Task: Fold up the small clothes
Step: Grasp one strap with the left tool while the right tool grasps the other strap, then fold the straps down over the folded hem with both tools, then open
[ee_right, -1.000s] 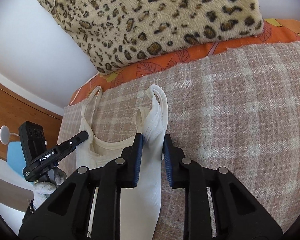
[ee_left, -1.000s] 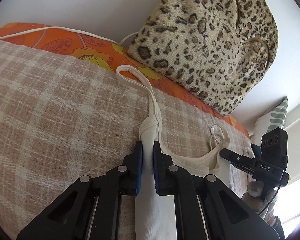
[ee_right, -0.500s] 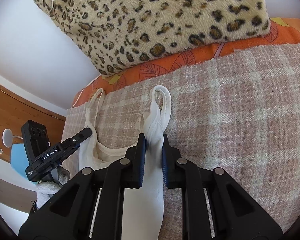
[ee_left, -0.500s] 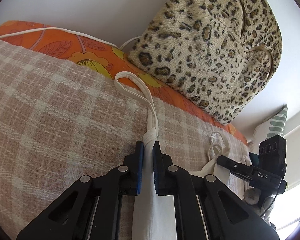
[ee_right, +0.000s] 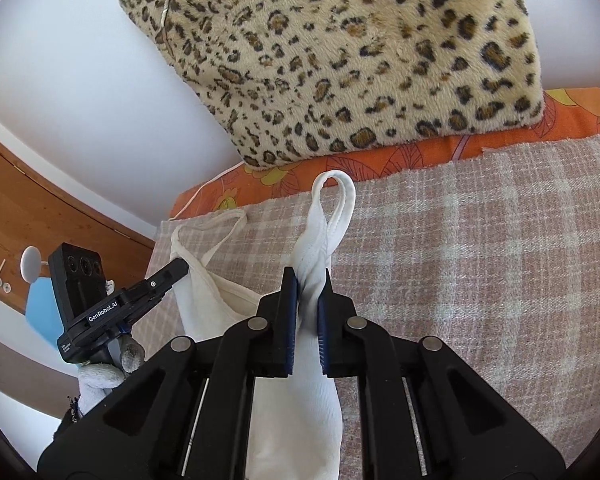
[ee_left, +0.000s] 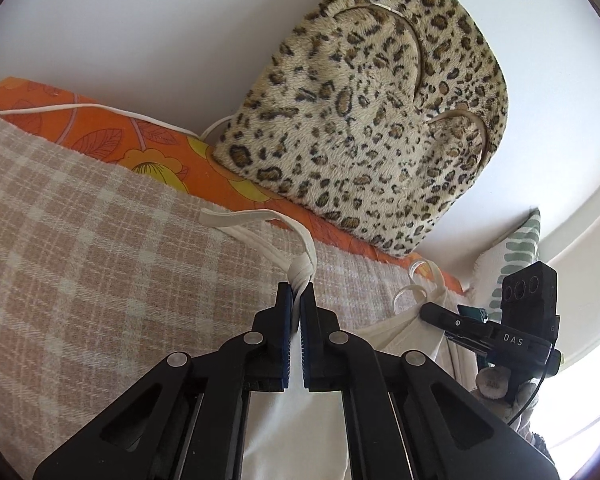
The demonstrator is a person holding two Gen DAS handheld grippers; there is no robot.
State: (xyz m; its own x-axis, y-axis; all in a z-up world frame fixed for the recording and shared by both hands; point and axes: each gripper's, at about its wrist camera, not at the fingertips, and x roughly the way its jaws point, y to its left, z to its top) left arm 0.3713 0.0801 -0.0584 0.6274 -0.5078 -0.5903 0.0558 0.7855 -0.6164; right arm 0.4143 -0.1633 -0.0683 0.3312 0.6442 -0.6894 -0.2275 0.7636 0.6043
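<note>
A white tank top (ee_left: 296,432) lies on the plaid blanket (ee_left: 80,260), its shoulder end raised. My left gripper (ee_left: 296,288) is shut on the bunched base of one strap (ee_left: 256,216), whose loop trails over the blanket to the left. My right gripper (ee_right: 307,276) is shut on the gathered cloth below the other strap loop (ee_right: 346,200), and the top (ee_right: 312,380) hangs down between its fingers. Each gripper shows in the other's view: the right gripper (ee_left: 432,310) at the top's far shoulder, the left gripper (ee_right: 178,268) at the neckline's other side.
A leopard-print cushion (ee_left: 372,120) leans on the white wall behind the blanket, on an orange floral sheet (ee_left: 100,136). A striped pillow (ee_left: 516,248) sits at the far right. A wooden panel (ee_right: 40,200) stands to the left. A gloved hand (ee_right: 96,380) holds the left gripper.
Both grippers' jaws came together on the top's shoulder ends and rose, pulling the straps and upper edge off the blanket. The left strap loop swung over to the left.
</note>
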